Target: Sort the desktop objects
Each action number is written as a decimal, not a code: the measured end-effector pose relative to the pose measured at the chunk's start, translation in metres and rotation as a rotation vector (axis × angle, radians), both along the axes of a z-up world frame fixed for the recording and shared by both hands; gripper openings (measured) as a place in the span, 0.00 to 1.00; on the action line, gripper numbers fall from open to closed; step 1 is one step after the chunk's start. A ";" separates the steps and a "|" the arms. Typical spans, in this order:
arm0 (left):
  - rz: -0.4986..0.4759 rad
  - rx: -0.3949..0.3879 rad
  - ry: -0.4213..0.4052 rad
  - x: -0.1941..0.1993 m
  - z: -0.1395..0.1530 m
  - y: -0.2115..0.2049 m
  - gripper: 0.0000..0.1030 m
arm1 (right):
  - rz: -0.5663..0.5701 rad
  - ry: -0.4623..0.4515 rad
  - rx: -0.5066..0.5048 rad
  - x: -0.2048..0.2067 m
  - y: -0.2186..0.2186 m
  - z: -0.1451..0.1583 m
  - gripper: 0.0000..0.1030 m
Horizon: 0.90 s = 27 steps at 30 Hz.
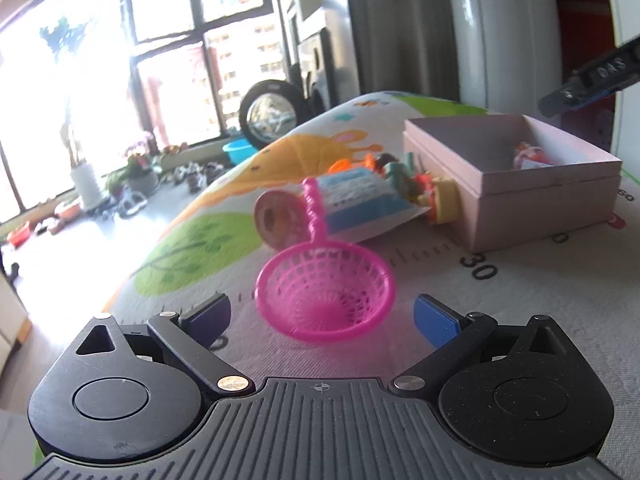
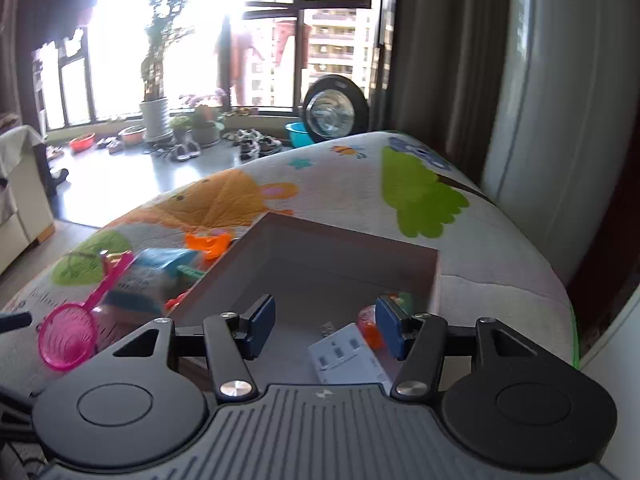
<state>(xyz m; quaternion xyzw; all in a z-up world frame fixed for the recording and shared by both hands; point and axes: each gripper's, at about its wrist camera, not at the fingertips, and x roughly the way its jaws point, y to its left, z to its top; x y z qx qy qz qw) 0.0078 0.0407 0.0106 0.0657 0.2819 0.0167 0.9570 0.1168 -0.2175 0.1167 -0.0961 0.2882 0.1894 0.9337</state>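
A pink plastic strainer [image 1: 325, 290] lies on the play mat just ahead of my left gripper [image 1: 322, 314], which is open and empty, its fingers either side of the bowl without touching. Behind it lie a blue-white packet [image 1: 360, 200], a tape roll [image 1: 276, 216] and small toys. A pink cardboard box [image 1: 512, 176] stands at the right. My right gripper [image 2: 325, 326] is open and empty above the box [image 2: 340, 252], which holds a white card [image 2: 348, 356] and an orange toy [image 2: 370, 330]. The strainer [image 2: 70, 340] shows at the left there.
The patterned mat [image 1: 520, 300] covers a table whose far edge drops to the floor. An orange toy [image 2: 208, 242] lies by the box's far-left corner. The other gripper's finger [image 1: 580, 84] hangs above the box. A white wall panel [image 2: 560, 120] stands at the right.
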 end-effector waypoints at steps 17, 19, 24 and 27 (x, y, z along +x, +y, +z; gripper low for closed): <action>0.026 -0.205 0.013 -0.003 -0.002 0.029 0.99 | 0.191 -0.049 -0.420 0.026 0.184 -0.064 0.27; 0.035 -0.227 0.012 -0.004 -0.001 0.032 0.99 | 0.191 -0.018 -0.411 0.026 0.186 -0.066 0.26; 0.031 -0.238 0.006 -0.005 0.000 0.031 1.00 | 0.245 -0.016 -0.360 -0.012 0.166 -0.052 0.28; 0.031 -0.239 0.004 -0.006 0.001 0.030 1.00 | 0.339 0.180 -0.236 -0.032 0.141 -0.045 0.28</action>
